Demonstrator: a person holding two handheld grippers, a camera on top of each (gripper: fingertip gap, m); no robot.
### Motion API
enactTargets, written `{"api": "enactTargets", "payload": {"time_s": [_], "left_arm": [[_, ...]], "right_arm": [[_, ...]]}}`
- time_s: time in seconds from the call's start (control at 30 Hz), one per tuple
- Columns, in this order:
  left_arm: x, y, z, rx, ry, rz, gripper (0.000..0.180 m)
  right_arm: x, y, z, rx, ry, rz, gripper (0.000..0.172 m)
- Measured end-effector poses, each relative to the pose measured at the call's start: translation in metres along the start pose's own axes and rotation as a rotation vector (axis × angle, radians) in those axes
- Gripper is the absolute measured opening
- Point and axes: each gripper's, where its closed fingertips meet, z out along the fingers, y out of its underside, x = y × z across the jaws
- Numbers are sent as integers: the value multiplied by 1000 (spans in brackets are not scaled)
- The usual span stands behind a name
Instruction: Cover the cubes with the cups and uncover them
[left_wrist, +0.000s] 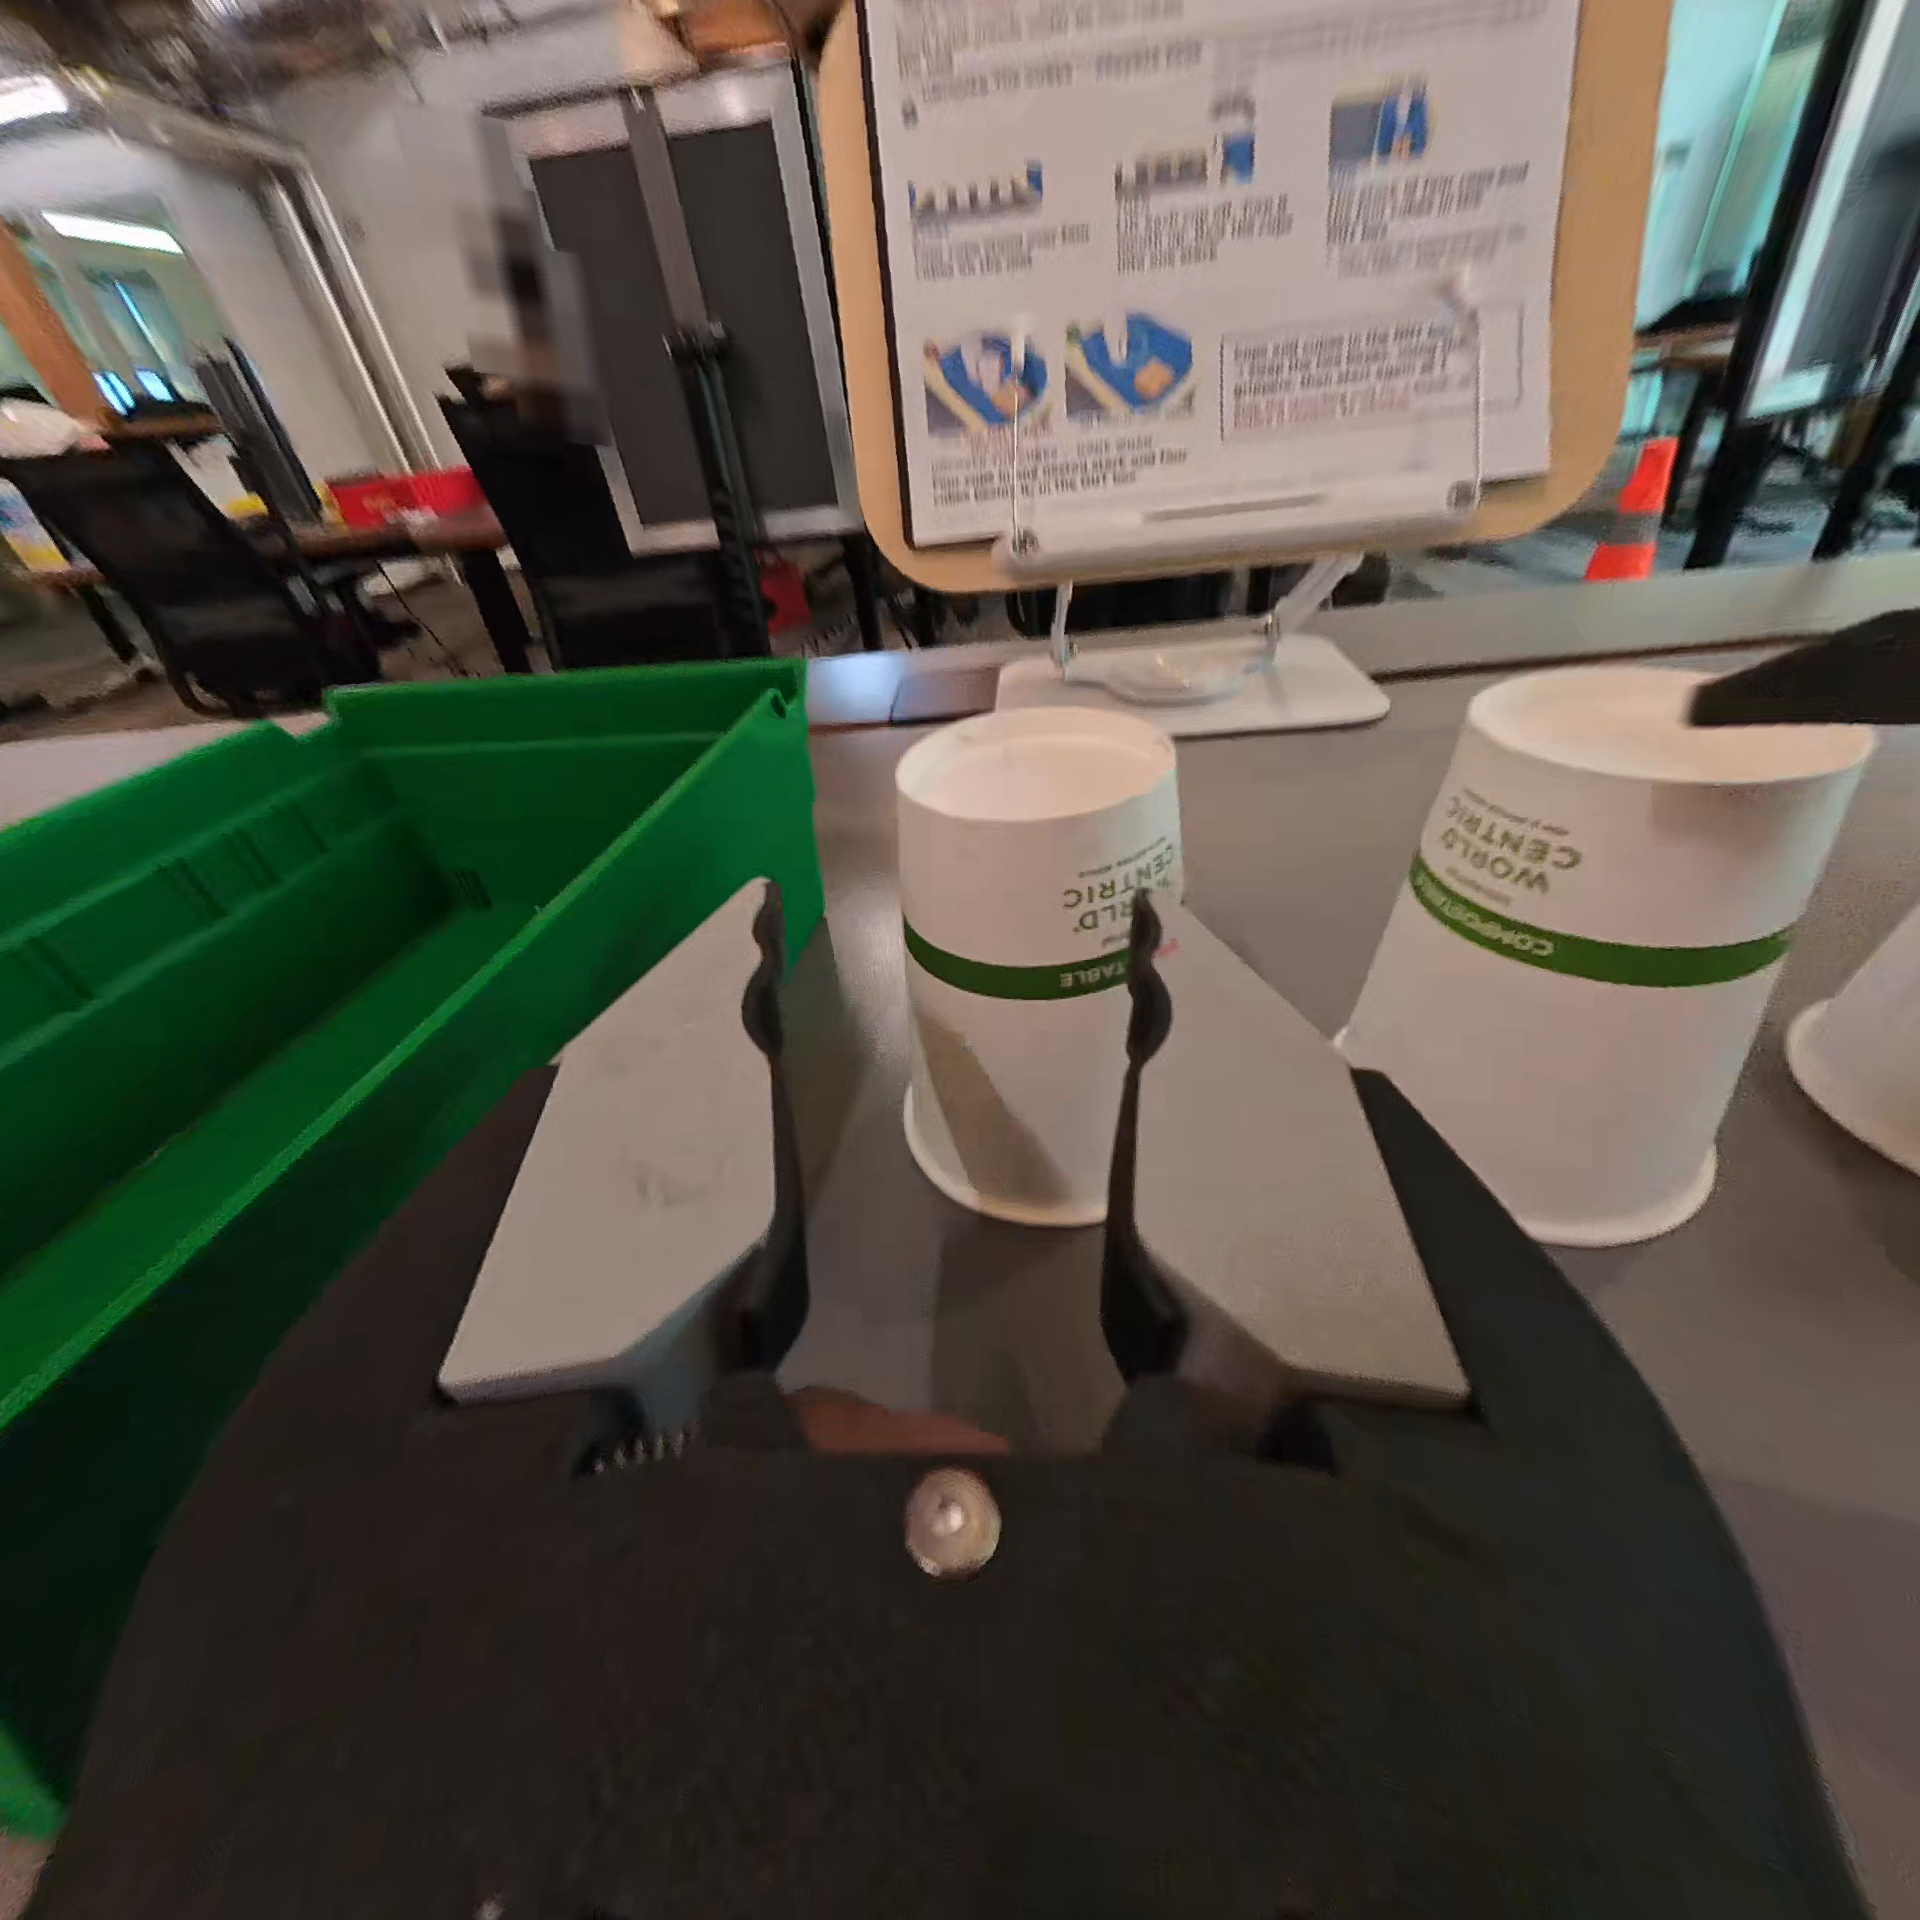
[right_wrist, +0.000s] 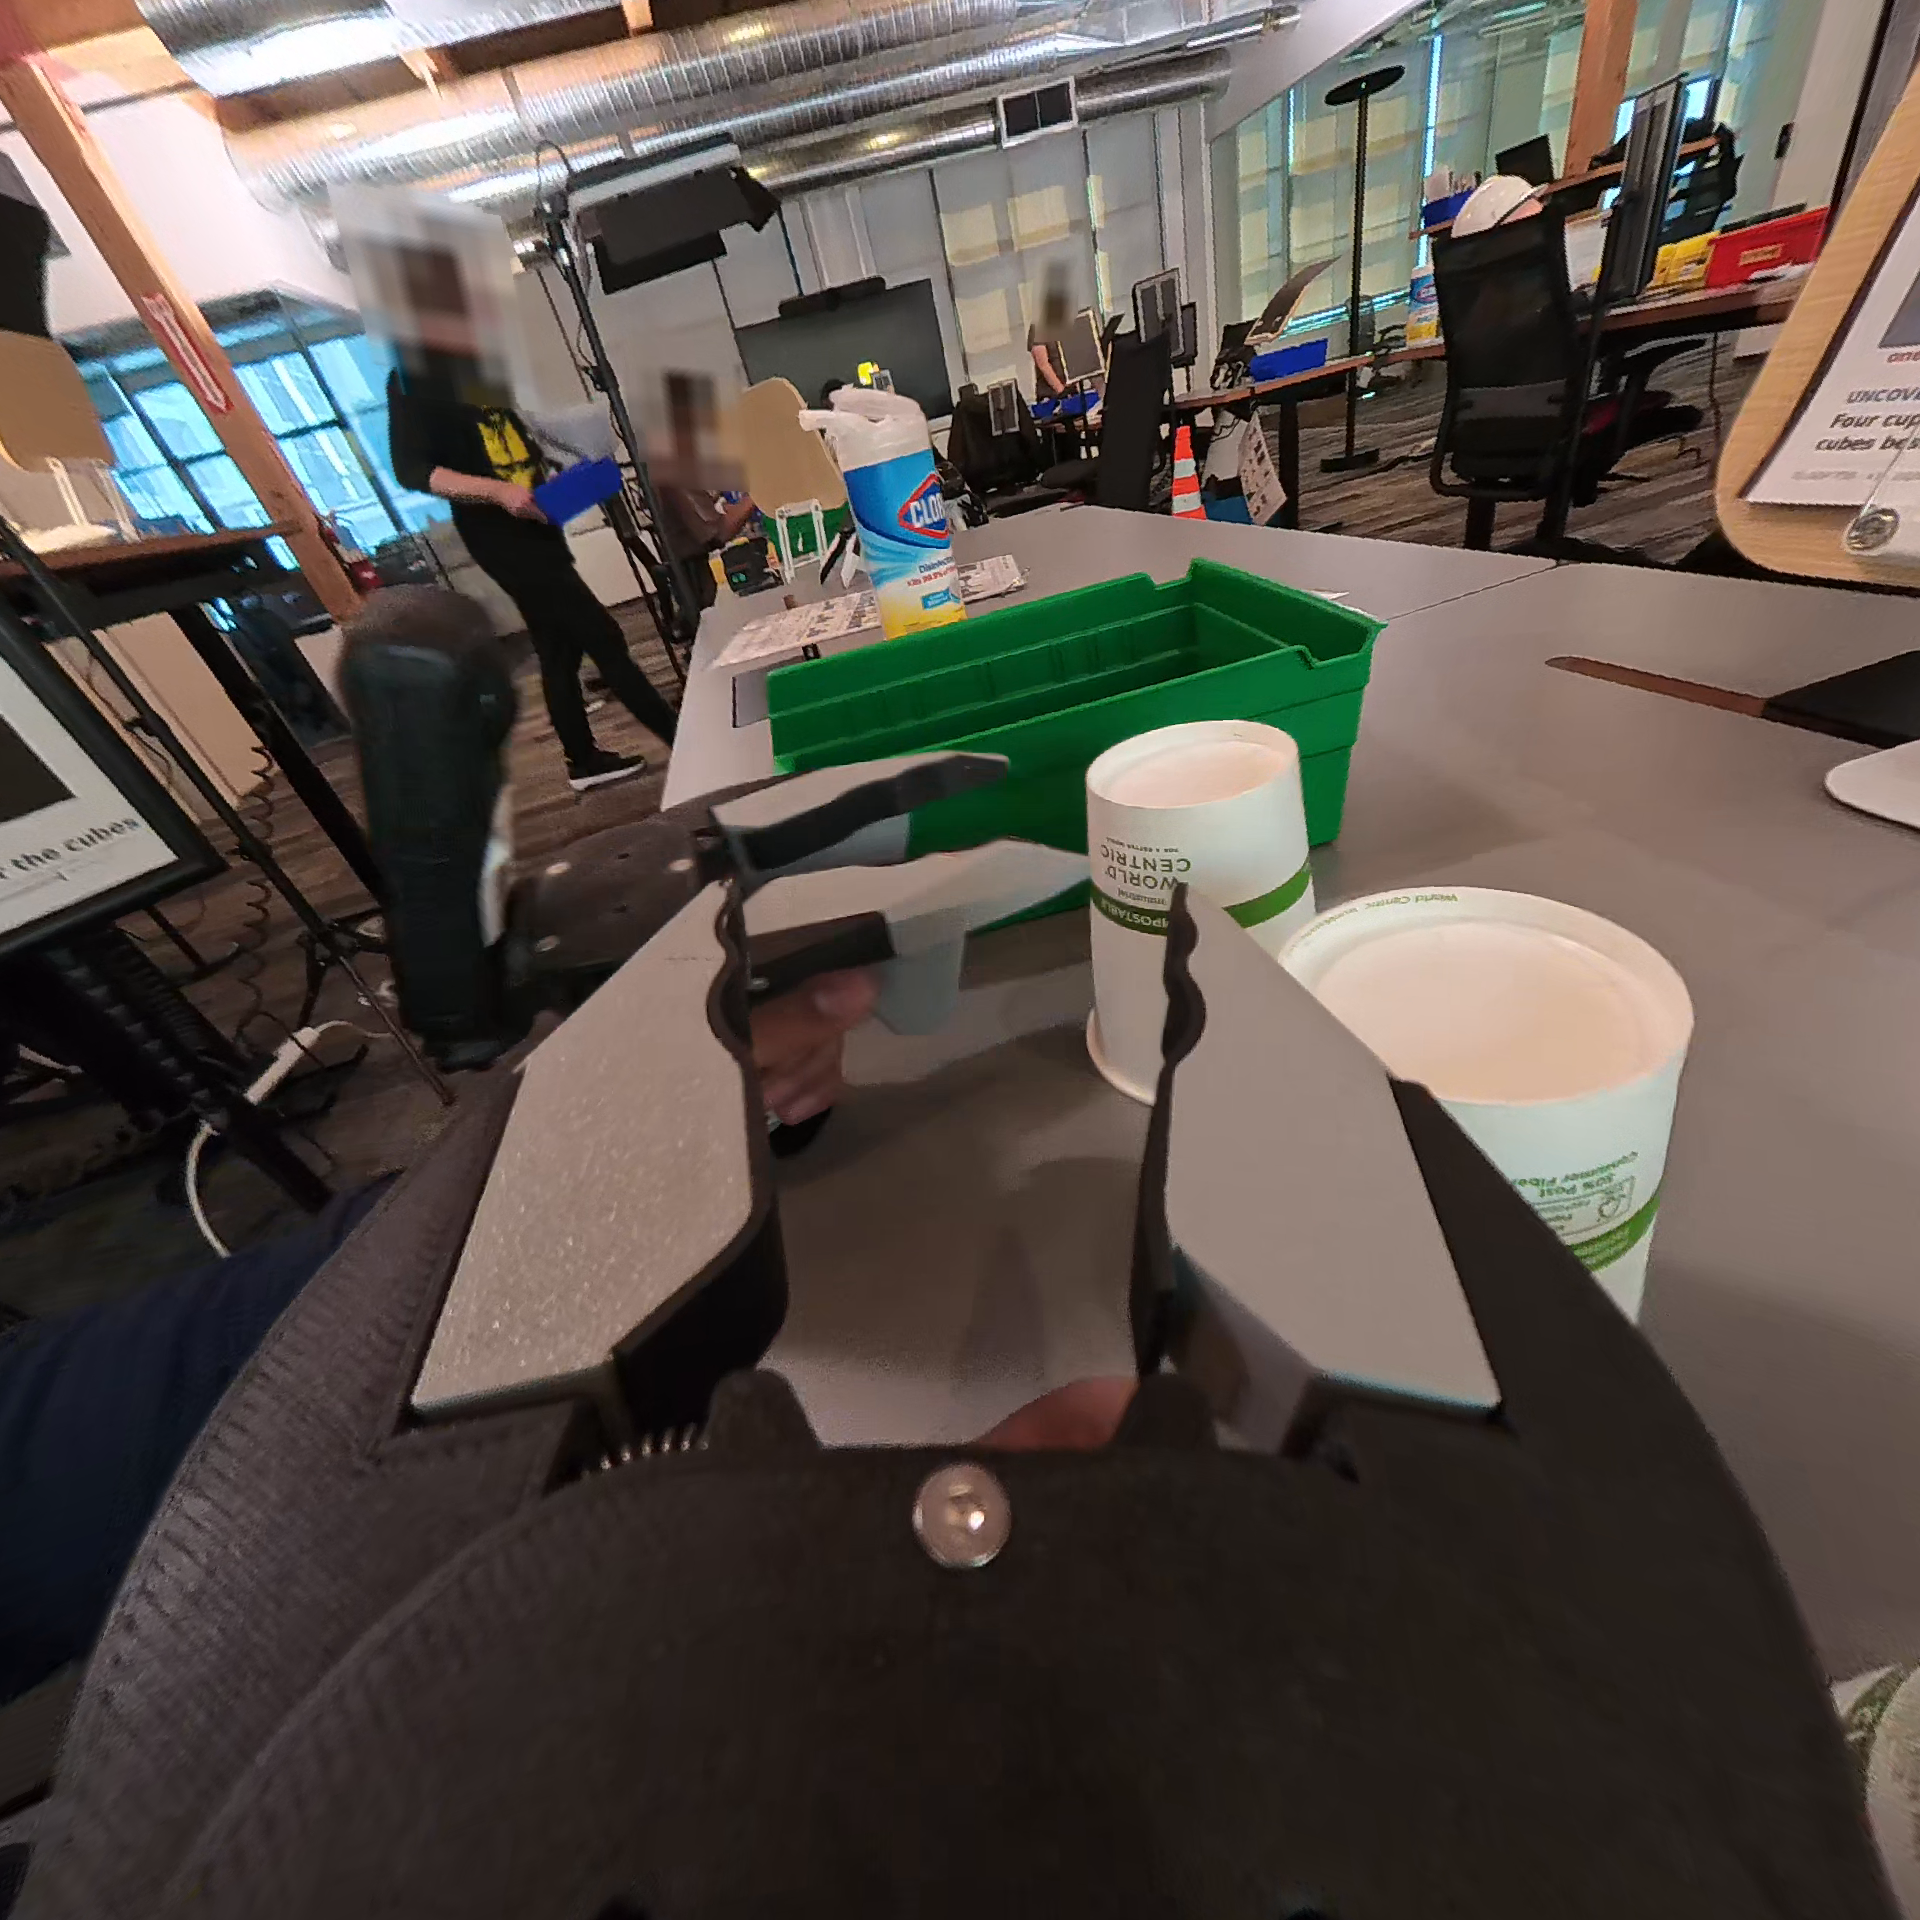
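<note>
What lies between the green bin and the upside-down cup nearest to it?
Only a bare strip of grey table separates the green bin from that cup; the left wrist view shows it.

Upturned cups (left_wrist: 1023, 966) (left_wrist: 1579, 966) stand side by side on the table (left_wrist: 1299, 831), bin (left_wrist: 416, 862) to their left, stand (left_wrist: 1195, 686) behind.
</note>
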Motion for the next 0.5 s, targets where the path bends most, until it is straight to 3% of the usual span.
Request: {"api": "enactTargets", "payload": {"time_s": [0.03,0.17,0.37,0.47,0.5], "left_arm": [[1,-6,-6,44,-18,3,61],[10,-18,-22,135,-43,59,0],[21,-19,-29,145,-54,125,0],[23,-17,-28,135,-64,153,0],[24,-17,-28,128,-63,161,0]], "right_arm": [[0,1,1,-5,8,-17,78],[1,4,2,-16,40,-79,78],[24,0,-6,-1,264,-269,59],[43,-9,-19,21,469,-394,4],[46,-12,-22,33,511,-423,0]]}}
